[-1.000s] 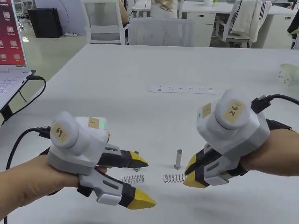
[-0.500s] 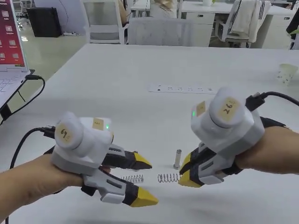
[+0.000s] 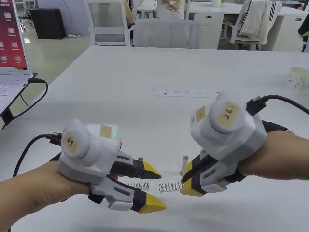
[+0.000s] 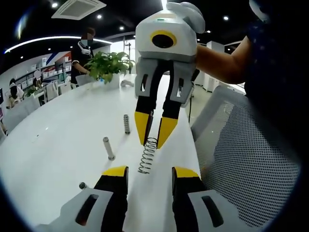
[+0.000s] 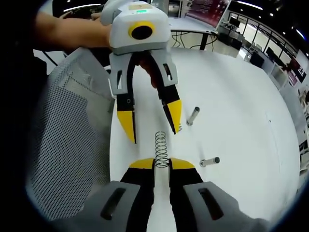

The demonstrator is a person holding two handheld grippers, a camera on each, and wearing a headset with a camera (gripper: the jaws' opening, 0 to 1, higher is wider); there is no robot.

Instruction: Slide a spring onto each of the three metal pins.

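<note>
My right gripper [image 3: 185, 182] [image 5: 162, 164] is shut on one end of a small wire spring [image 3: 169, 186] [image 5: 161, 145], holding it level just above the white table [image 3: 145, 96]. The spring's free end points at my left gripper [image 3: 153, 188] [image 4: 150, 172], which is open and faces it a short way off. A second spring [image 3: 139, 185] lies on the table between the left jaws. One metal pin [image 3: 184, 164] [image 5: 210, 162] stands upright just behind the held spring. Another pin [image 5: 193, 116] stands by the left gripper. In the left gripper view a ribbed post [image 4: 127, 124] stands further off; it may be a pin with a spring on it.
A white power strip [image 3: 190, 92] lies across the table's middle. A laptop [image 3: 12, 53] and its black cable [image 3: 34, 96] sit at the left edge, and a paper cup [image 3: 299, 76] at the far right. Chairs and desks stand beyond the table.
My right gripper has carried the spring leftward, past the upright pin and closer to the left gripper. The left gripper has edged slightly to the right and stays open.
</note>
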